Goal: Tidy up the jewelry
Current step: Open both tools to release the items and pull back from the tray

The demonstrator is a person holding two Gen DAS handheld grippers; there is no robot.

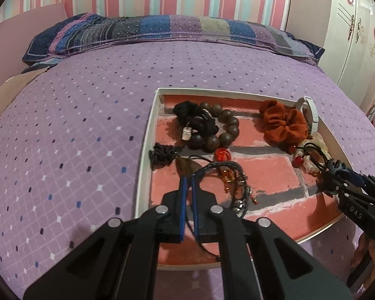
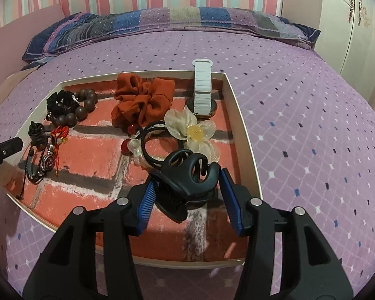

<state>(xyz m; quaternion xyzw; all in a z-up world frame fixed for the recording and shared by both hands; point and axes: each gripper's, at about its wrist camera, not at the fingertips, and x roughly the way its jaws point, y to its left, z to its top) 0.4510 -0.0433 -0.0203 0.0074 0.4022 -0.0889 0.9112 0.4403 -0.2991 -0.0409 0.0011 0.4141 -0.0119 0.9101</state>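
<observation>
A white tray (image 1: 147,135) with a brick-pattern floor lies on the bed and holds the jewelry. My left gripper (image 1: 189,178) is shut on the dark braided bracelet (image 1: 227,175) at the tray's near left. My right gripper (image 2: 187,175) is shut on a black claw hair clip (image 2: 187,172) near the tray's right side; it also shows in the left wrist view (image 1: 336,172). In the tray lie a wooden bead bracelet (image 1: 225,130), a black scrunchie (image 1: 195,117), an orange scrunchie (image 2: 145,100), a white watch (image 2: 202,87) and a cream flower hair tie (image 2: 192,130).
The tray (image 2: 245,135) sits on a purple dotted bedspread (image 1: 75,125). A patchwork pillow (image 1: 162,30) lies at the head under a striped wall. A white wardrobe (image 1: 357,37) stands to the right. A red bead (image 1: 222,155) and a black knotted cord (image 1: 162,155) lie in the tray.
</observation>
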